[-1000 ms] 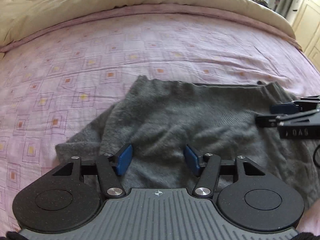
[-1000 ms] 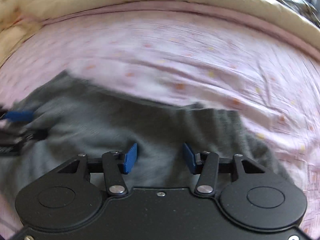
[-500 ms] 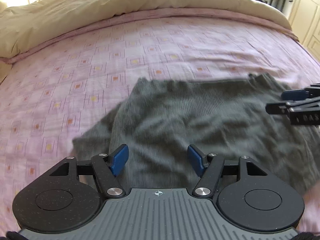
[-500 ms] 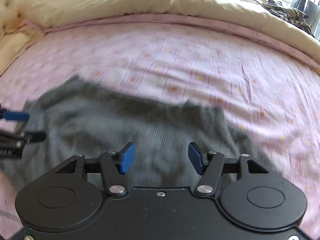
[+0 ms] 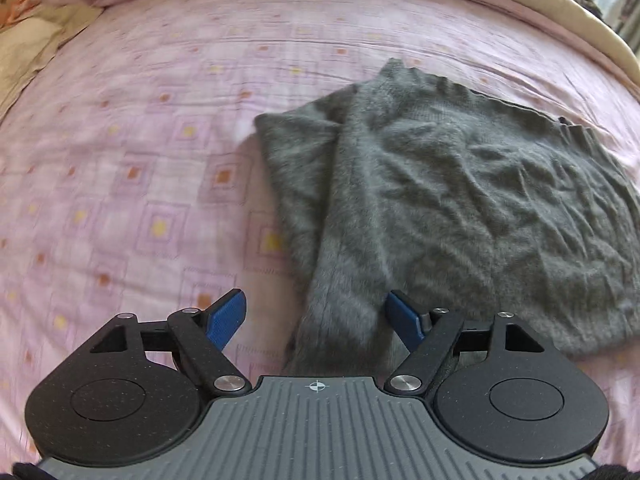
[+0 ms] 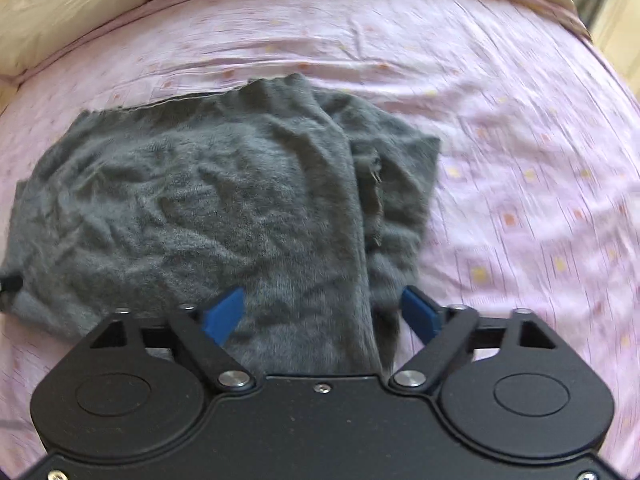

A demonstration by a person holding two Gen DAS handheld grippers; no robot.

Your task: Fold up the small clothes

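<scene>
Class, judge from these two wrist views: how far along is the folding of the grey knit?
Done: grey knit lies spread on the pink sheet, one side flap tucked under. In hand: nothing; left gripper and right gripper hover, jaws open. Left: fold it smaller.

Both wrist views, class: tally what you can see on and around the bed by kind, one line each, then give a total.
Grey knitted garment: 1
Pink patterned bedsheet: 1
Cream duvet: 1
Claws, left claw and right claw, both open: 2
Total: 5
</scene>
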